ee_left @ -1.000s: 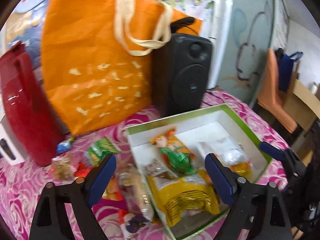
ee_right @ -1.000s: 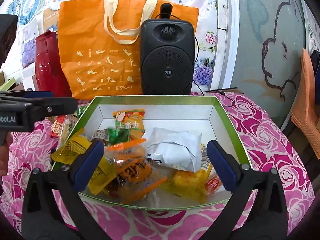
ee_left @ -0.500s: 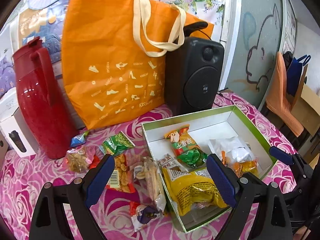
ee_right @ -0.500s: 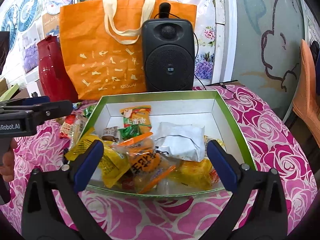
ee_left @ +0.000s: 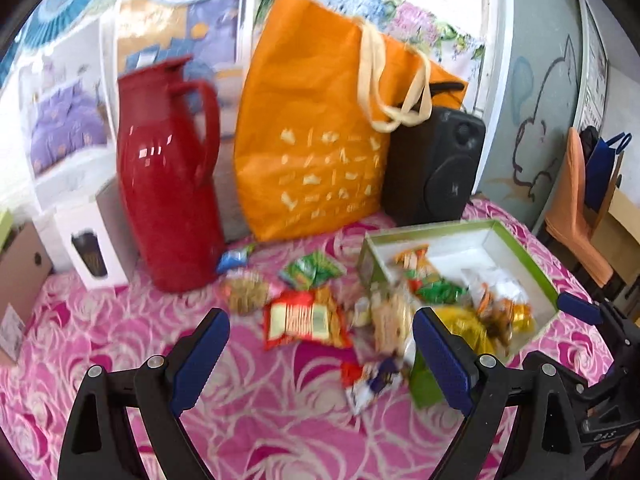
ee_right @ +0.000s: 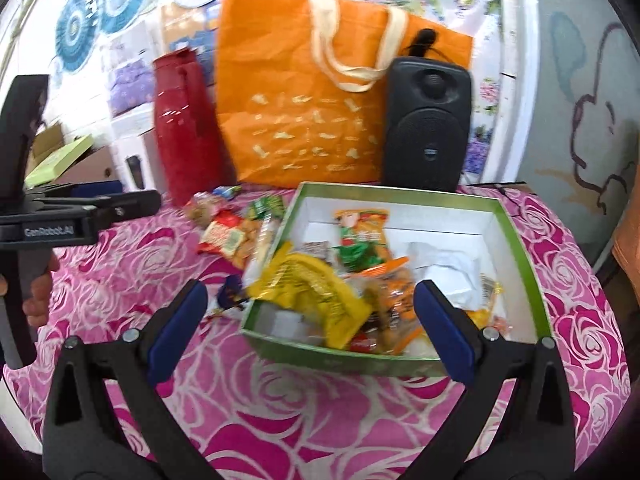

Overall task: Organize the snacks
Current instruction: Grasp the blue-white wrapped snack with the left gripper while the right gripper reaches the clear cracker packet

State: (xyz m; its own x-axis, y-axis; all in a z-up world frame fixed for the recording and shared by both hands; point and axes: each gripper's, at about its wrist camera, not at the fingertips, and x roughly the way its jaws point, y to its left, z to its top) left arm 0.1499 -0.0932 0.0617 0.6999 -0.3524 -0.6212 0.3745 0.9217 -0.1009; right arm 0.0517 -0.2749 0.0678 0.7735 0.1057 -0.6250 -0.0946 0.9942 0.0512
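Both grippers empty, fingers spread wide, above pink rose tablecloth (ee_right: 580, 320).
Left gripper (ee_left: 320, 356) over loose snacks; right gripper (ee_right: 310, 320) at near wall of green box (ee_right: 516, 240), which sits twd table's right edge, half full of snack packs. Yellow bag (ee_right: 316, 292) hangs over box's left wall. Red cracker pack (ee_left: 304, 320) + others lie on cloth just left of box. At back edge: red jug (ee_left: 168, 184), orange tote (ee_right: 304, 92), black speaker (ee_right: 428, 128). Left gripper body reads "GenRobot.AI"; tote print too blurred.

Home (floral tablecloth (ee_right: 580, 272), thermos (ee_left: 168, 184))
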